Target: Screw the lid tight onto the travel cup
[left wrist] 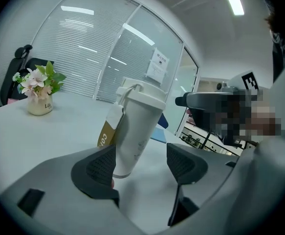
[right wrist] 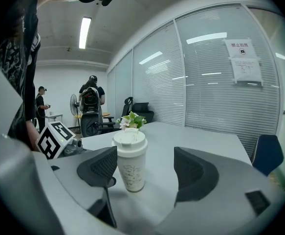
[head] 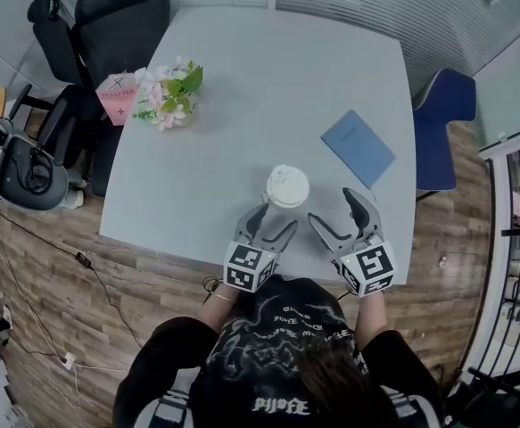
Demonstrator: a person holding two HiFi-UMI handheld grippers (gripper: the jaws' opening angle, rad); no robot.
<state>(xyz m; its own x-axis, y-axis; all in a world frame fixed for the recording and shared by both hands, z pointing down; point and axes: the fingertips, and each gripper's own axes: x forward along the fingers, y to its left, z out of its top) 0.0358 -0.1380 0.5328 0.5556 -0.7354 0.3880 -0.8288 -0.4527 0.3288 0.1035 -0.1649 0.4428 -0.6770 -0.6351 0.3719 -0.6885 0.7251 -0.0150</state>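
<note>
White lidded travel cup (head: 286,186) stands upright; left claw (head: 278,218) and right claw (head: 331,205) gape apart.

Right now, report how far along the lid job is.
Done: the lid sits on the travel cup; tightness can't be seen. In hand: nothing; the left gripper and right gripper face the cup, jaws open. Left: grip cup and lid, twist tight.

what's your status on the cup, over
Left claw open, right claw open, both aimed at travel cup. Lid on, cup upright. Nothing in the way.
</note>
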